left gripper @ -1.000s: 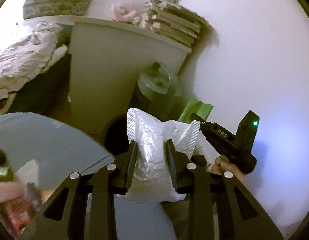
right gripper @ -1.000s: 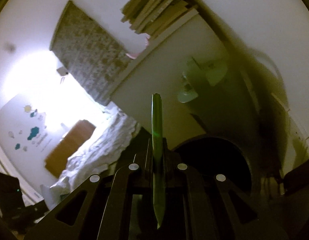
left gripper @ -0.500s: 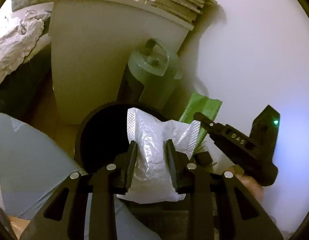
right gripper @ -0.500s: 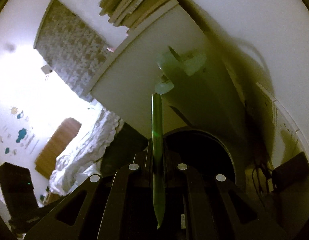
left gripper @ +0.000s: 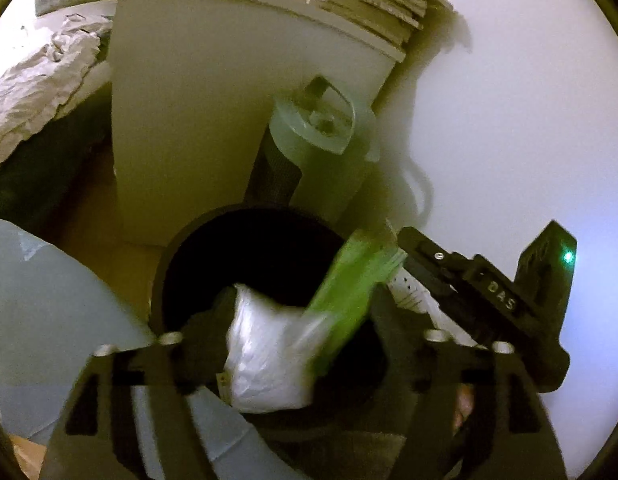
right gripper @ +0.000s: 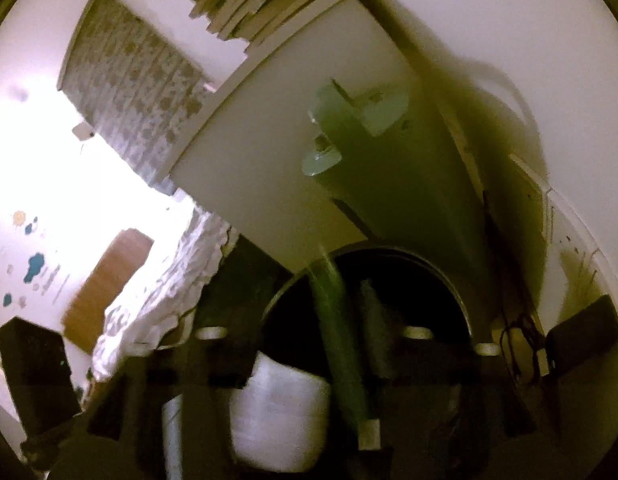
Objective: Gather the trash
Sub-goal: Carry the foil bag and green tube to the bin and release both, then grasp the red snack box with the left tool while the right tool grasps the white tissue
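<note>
Both claws have just been opened wide: the white plastic wrapper (left gripper: pixel 269 356) lies loose between the left claw (left gripper: pixel 293 344) jaws, the green wrapper (left gripper: pixel 349 292) beside the right claw (right gripper: pixel 315 334). Both are being dropped into the black bin (left gripper: pixel 177 256) below. Next, more trash must be fetched.

white crinkled plastic bag (left gripper: pixel 269 356): blurred, loose, over the mouth of the black round bin (left gripper: pixel 165 276), no pads on it | green flat wrapper (left gripper: pixel 349 292): blurred, tilted, its lower end overlapping the bag's right side, above the bin opening | bin: upright, open, dark inside
</note>
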Motion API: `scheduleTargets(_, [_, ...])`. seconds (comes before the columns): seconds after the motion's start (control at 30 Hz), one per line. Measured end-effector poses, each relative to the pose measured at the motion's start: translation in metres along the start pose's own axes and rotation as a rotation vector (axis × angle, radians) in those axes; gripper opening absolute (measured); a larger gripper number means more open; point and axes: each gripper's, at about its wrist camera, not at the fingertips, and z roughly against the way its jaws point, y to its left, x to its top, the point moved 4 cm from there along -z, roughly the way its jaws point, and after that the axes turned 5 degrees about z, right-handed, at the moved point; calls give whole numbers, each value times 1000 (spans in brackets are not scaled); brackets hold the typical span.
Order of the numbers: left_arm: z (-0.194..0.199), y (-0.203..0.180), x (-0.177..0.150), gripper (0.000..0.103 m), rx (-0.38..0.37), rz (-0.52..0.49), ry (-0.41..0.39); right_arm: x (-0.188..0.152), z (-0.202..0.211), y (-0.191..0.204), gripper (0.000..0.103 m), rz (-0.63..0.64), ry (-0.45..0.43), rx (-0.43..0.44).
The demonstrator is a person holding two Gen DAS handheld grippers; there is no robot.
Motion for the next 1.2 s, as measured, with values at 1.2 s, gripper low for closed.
scheduleTargets(1.2, [263, 263, -104, 98, 641, 320, -235, -112, -14, 301, 86, 675, 326, 326])
